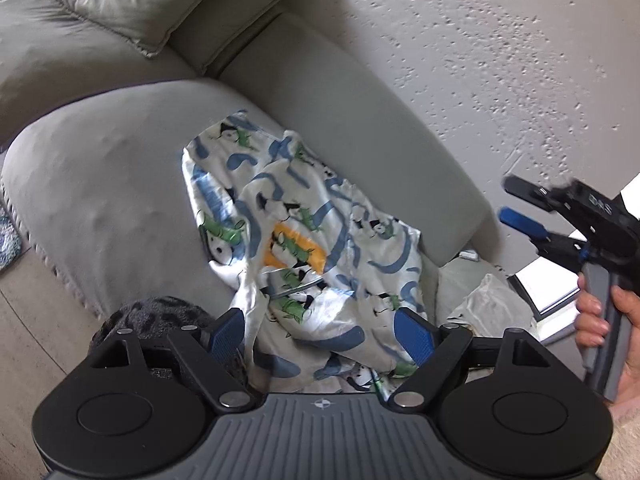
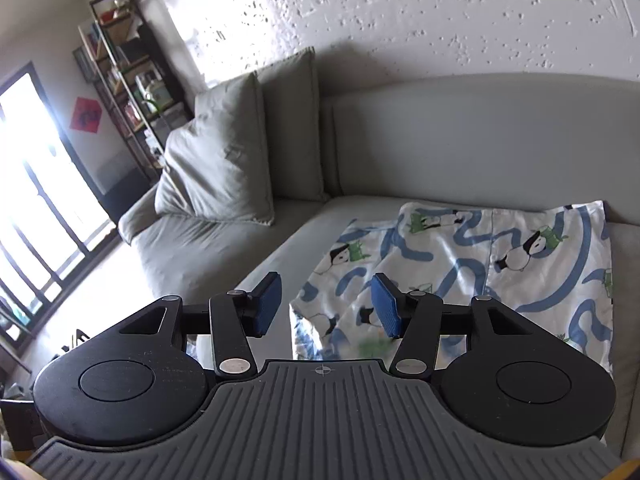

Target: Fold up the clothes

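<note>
My left gripper hung over the grey fabric sofa with its blue-padded jaws spread wide and nothing between them. Below it lay the crumpled white garment printed with blue swirls, penguins and green patches, bunched in a heap on the seat cushion, up against the sofa's rounded grey backrest. An orange-yellow patch showed near the middle of the heap. A dark spotted cloth sat just beside my left finger, at the seat's edge.

My right gripper was released too, jaws parted and empty; in the left camera it appeared off to the side, away from the cloth, with my right hand wrapped round its grey handle. From the right camera the same printed garment looked flatter, spread across the seat under and beyond my right finger. I could not tell whether that finger touched the cloth.

A loose grey cushion leaned in the sofa's corner. Further off stood a dark open shelf unit against the textured white wall, beside a bright barred window.
</note>
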The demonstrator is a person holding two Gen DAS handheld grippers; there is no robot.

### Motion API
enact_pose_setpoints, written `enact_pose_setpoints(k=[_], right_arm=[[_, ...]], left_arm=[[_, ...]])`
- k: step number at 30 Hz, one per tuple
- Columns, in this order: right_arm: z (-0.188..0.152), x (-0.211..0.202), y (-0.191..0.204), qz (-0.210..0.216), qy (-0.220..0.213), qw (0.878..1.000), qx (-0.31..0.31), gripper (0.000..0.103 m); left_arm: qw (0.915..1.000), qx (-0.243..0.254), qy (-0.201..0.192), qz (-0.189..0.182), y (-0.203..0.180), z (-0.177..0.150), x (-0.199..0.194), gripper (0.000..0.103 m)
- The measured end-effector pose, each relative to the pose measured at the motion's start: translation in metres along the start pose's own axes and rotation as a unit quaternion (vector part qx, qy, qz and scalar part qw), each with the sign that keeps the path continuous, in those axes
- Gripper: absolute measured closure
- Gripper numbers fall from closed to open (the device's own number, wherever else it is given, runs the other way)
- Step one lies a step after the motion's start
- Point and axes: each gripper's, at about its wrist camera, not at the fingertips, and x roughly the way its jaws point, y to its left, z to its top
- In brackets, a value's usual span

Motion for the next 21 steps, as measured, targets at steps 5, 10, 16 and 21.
enact_pose_setpoints(k=[5, 10, 16, 21], right_arm=[[-0.026, -0.023, -0.048, -0.022, 0.024, 0.999, 0.043, 0.041], [-0.089, -0.06, -0.109, -0.022, 0.038, 0.988, 0.145, 0.041], [-0.184, -0.083, -0.16, -0.007, 0.002, 0.954, 0.299, 0.041], [-0.211, -0.081, -0.175, 0.004, 0.001, 0.94, 0.342, 0.04]], left_arm=[[0.9992, -0.033, 0.017, 0.018, 0.015, 0.001, 0.023, 0.027], [0.9952, -0.077, 0.058, 0.018, 0.016, 0.003, 0.076, 0.057], [0.9912, -0.103, 0.074, 0.041, 0.017, 0.001, 0.117, 0.067], [0.9888, -0.11, 0.071, 0.071, 0.02, 0.0, 0.133, 0.066]])
